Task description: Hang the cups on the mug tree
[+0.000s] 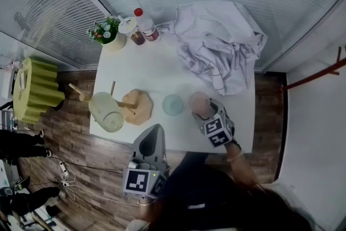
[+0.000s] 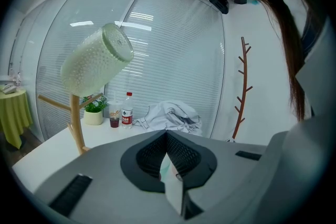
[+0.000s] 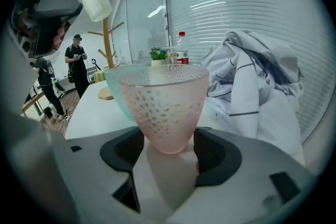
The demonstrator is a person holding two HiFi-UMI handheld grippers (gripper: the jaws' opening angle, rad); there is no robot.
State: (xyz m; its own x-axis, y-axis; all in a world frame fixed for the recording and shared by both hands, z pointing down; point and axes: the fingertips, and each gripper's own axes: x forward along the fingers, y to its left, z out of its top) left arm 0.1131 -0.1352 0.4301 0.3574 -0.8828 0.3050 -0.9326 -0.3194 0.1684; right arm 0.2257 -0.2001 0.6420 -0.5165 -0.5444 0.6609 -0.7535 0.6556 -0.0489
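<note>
My left gripper (image 1: 154, 131), jaws clenched on nothing, hangs off the near edge of the counter (image 1: 157, 70), just on my side of the mug tree (image 1: 138, 107). To the right of the mug tree, my right gripper (image 3: 168, 139) has its jaws grasping the pink cup (image 3: 165, 99) low on its sides. The cup is upright, mouth up; whether it rests on the counter I cannot tell. Between that cup and the mug tree's wooden base stands a blue-green cup (image 1: 173, 104), just beside the pink one. A pale green cup (image 1: 105, 111) hangs tilted on a peg at the mug tree's left side. Beyond the mug tree, at the counter's far edge, a potted plant (image 1: 108, 31), a drink cup (image 1: 130, 26) and a red-capped bottle (image 1: 146, 25) cluster together. A heap of white cloth (image 1: 219, 40) lies beyond it to the right.
</note>
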